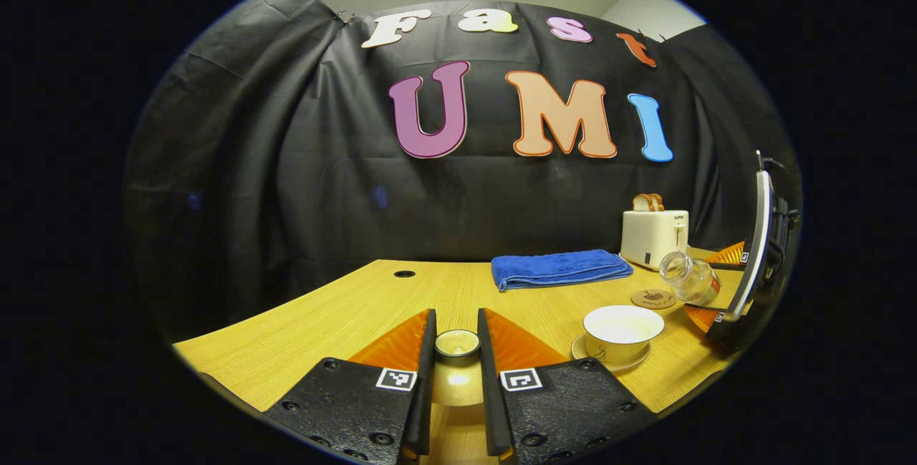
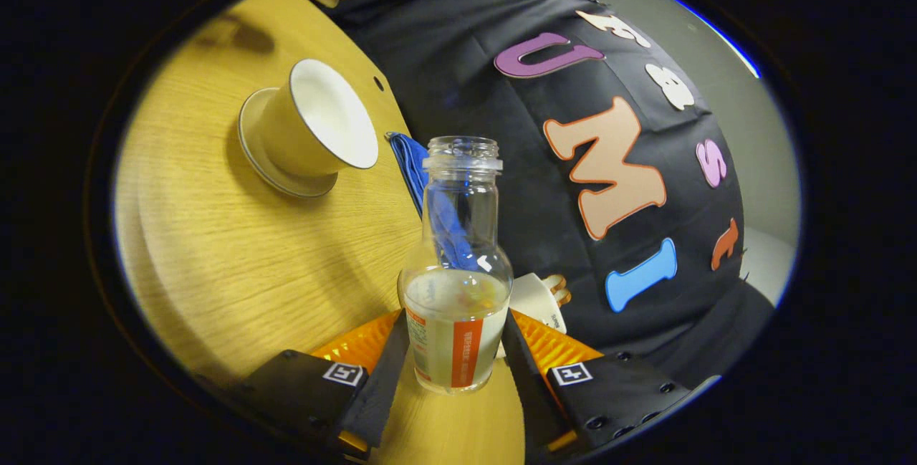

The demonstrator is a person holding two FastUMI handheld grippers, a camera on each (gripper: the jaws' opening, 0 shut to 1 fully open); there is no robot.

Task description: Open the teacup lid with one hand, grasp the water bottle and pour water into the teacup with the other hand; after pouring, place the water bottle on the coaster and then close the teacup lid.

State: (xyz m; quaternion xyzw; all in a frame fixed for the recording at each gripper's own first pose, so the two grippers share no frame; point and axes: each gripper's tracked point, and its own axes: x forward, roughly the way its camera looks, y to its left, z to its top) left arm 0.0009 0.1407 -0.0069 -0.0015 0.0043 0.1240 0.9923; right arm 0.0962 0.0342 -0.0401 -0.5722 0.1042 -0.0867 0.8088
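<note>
Left tongs (image 1: 457, 350) grip the lid (image 1: 457, 344), held above the wooden surface (image 1: 344, 307). Right tongs (image 2: 451, 350) clamp the bottle (image 2: 455, 293), tilted mouth-first toward the open teacup (image 1: 622, 332) on its saucer (image 1: 609, 361). The coaster (image 1: 653, 299) lies just behind the cup.

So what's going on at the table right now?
The left gripper holds the teacup lid between its fingers, off the teacup, which sits open on its saucer. The right gripper is shut on the water bottle and has it tilted toward the teacup. No stream of water is visible. The coaster behind the cup is bare, near a blue towel and a toaster.
</note>
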